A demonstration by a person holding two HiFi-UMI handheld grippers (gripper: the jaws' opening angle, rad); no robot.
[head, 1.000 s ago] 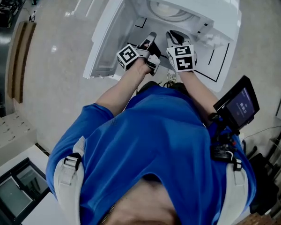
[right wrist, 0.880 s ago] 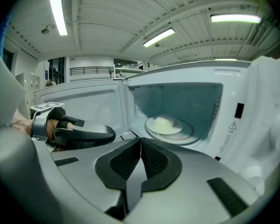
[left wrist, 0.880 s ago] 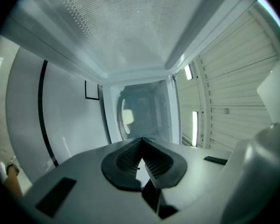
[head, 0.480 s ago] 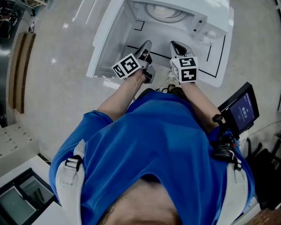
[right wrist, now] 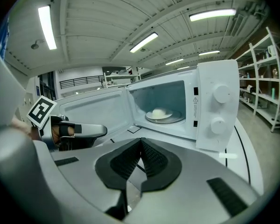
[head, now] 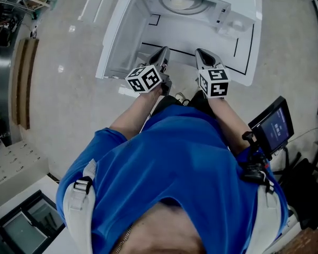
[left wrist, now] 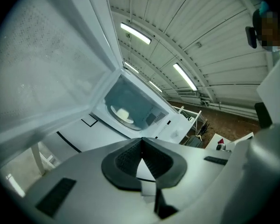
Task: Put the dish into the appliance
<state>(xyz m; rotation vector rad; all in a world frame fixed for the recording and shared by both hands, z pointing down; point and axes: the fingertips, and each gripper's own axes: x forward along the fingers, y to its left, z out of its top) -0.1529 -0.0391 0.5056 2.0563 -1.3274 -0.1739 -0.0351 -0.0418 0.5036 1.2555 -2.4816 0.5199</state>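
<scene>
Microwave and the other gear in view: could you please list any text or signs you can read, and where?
No words are readable.
Microwave: warning-triangle sticker on its front panel, print too small.
Screen: pale characters, too blurred.
Marker cubes: patterns, no letters.

Right claw (right wrist: 141,143) pinched together on nothing, facing the open microwave (right wrist: 217,101). The dish (right wrist: 159,114) sits inside, with the left claw (right wrist: 102,130) off to the side.

Worktop (head: 243,62): white, marked with thin black outlines.
Screen (head: 272,127): lit, which I see low on the right, off the worktop's corner.
Floor (head: 58,89): pale and glossy.
Wooden boards (head: 21,83): far left on the floor.
Shelving (right wrist: 270,87): I see it against the right side.
</scene>
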